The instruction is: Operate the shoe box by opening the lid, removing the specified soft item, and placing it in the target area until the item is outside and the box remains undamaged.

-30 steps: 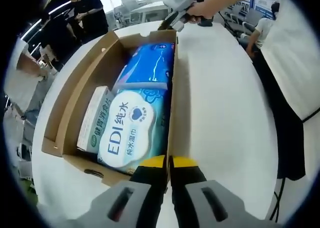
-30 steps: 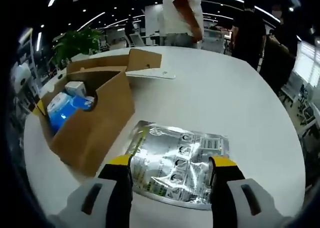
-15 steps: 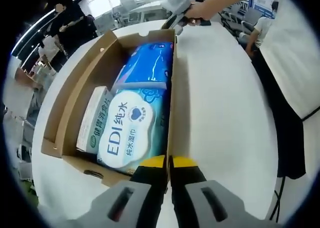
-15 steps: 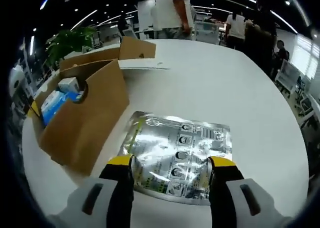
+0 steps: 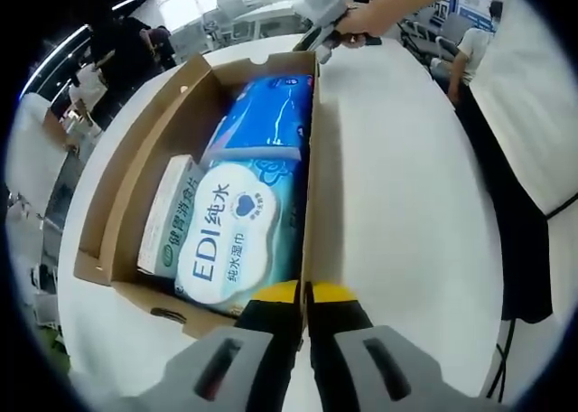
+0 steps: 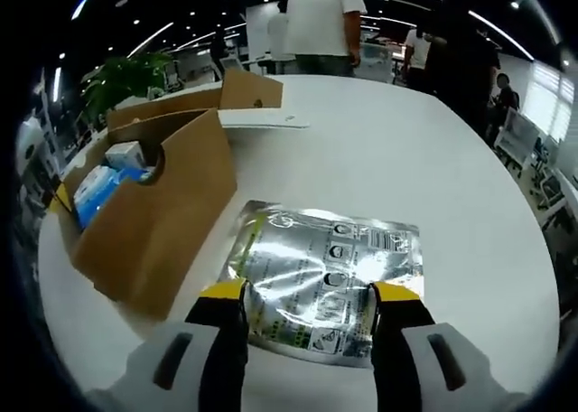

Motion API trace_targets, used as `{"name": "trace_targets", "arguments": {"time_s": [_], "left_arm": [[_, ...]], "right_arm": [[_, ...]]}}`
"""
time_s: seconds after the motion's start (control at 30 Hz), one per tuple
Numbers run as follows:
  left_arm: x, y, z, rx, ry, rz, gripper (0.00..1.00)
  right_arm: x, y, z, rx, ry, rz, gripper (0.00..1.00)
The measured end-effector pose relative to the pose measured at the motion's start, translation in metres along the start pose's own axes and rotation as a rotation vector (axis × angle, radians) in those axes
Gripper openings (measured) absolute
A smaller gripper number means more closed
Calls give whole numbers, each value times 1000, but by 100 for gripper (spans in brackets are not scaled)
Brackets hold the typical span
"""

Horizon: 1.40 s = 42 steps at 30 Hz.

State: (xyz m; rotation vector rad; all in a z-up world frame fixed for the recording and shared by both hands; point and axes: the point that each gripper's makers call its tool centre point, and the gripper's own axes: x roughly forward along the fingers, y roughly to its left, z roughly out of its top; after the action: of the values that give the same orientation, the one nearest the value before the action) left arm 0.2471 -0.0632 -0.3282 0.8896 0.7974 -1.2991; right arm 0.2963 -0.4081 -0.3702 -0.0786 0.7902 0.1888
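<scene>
In the left gripper view, the left hand-held gripper (image 5: 303, 294) has its yellow-tipped jaws pressed together on the near end of one long wall of the open cardboard shoe box (image 5: 117, 222), pinching the thin card edge between them. The box sits on a white round bench (image 5: 406, 213). Inside it lie a white and teal pack of wet wipes (image 5: 230, 236), a blue pack (image 5: 266, 114) beyond it, and a narrow white carton (image 5: 167, 213) standing just beside the wipes against the far wall. At the far corner of the box a person's hand (image 5: 357, 16) holds the right hand-held gripper (image 5: 312, 42).

In the right gripper view, the right hand-held gripper (image 6: 307, 294) is spread wide, its two jaws set on either side of the near edge of a flat silvery foil pouch (image 6: 330, 276). The pouch lies on the bench (image 6: 433, 168), outside the shoe box (image 6: 172, 222) and just beside its brown side wall. The box's lid flap (image 6: 248, 91) stands open at the far end. A green plant (image 6: 122, 82) and several standing people are behind the bench.
</scene>
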Motion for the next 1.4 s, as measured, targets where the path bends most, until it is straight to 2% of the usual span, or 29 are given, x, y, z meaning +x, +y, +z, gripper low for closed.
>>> {"name": "trace_targets", "arguments": {"time_s": [0.17, 1.0, 1.07, 1.1, 1.17, 1.2, 1.3, 1.37, 1.4], "left_arm": [[0, 0, 0, 5, 0, -5, 1], [-1, 0, -1, 44, -8, -18, 1], [0, 0, -1, 42, -8, -16, 1], [0, 0, -1, 39, -7, -16, 1], [0, 0, -1, 32, -2, -18, 1], [0, 0, -1, 29, 3, -23, 1], [-1, -1, -1, 29, 2, -23, 1], [-1, -2, -1, 31, 0, -22, 1], [-1, -2, -1, 14, 1, -25, 1]], "right_arm": [[-1, 8, -1, -5, -2, 7, 51], [-2, 7, -3, 28, 4, -20, 50], [1, 8, 2, 98, -25, -1, 53], [0, 13, 5, 139, -36, 46, 54], [-6, 7, 9, 157, -37, 36, 55], [-7, 7, 13, 168, -59, 39, 56], [-15, 5, 17, 145, -68, 29, 59], [-23, 4, 25, 134, -105, 31, 59], [-29, 4, 31, 186, -138, 41, 58]]}}
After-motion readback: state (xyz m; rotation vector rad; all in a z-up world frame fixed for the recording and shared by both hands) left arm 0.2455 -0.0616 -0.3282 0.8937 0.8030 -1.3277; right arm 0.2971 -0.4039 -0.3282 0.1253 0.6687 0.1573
